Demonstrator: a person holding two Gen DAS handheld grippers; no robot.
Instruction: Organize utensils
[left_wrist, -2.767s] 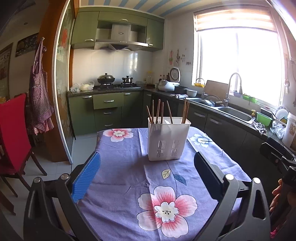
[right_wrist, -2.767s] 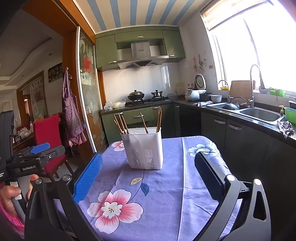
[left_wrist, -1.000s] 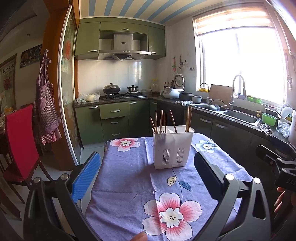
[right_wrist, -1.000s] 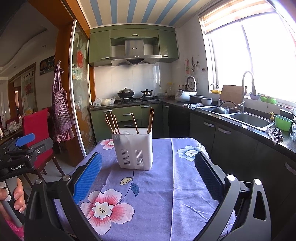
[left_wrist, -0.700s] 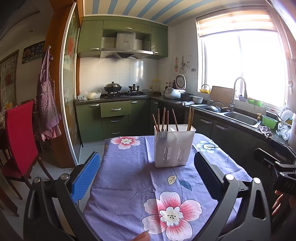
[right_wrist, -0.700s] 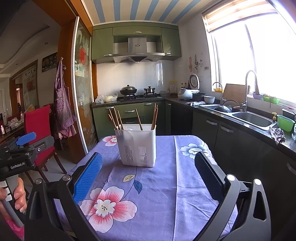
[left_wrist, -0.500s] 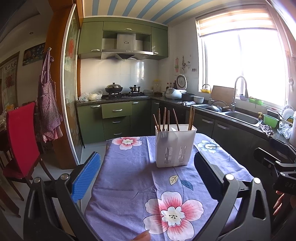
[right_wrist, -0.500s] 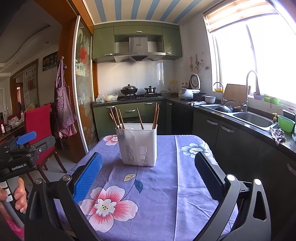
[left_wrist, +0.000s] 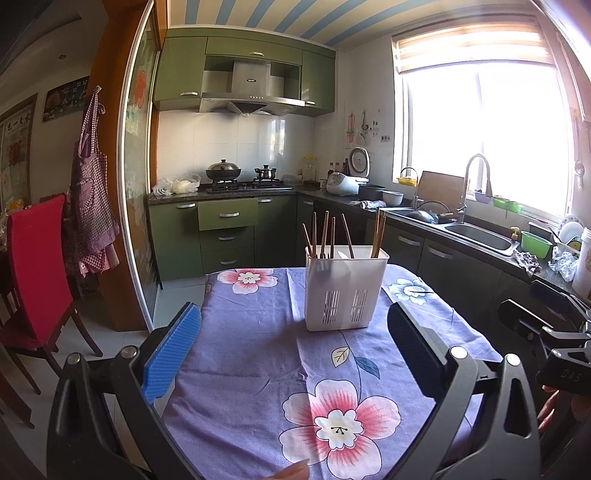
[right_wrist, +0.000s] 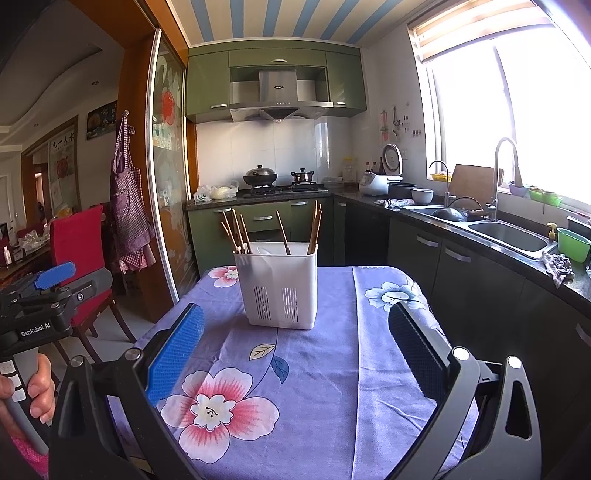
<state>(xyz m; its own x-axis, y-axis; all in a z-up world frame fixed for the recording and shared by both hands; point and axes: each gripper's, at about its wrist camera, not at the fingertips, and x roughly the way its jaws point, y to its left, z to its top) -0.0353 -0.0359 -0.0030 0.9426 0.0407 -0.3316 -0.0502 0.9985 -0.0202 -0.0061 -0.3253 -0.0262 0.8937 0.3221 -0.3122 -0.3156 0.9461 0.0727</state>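
A white slotted utensil holder (left_wrist: 343, 291) stands upright on the table with the purple floral cloth (left_wrist: 258, 332); it also shows in the right wrist view (right_wrist: 279, 286). Several wooden chopsticks (left_wrist: 325, 234) stand in it, also visible in the right wrist view (right_wrist: 282, 229), with a white utensil among them. My left gripper (left_wrist: 291, 328) is open and empty, held back from the holder at the table's near end. My right gripper (right_wrist: 295, 328) is open and empty, also well short of the holder.
A red chair (left_wrist: 33, 266) stands left of the table. A dark counter with a sink (left_wrist: 476, 236) runs along the right, close to the table edge. The stove and green cabinets (left_wrist: 225, 221) are at the back. The left gripper's body (right_wrist: 44, 306) shows at left in the right wrist view.
Both grippers have drifted slightly back and up from the holder, so it sits a little farther off. Both stay open and empty.
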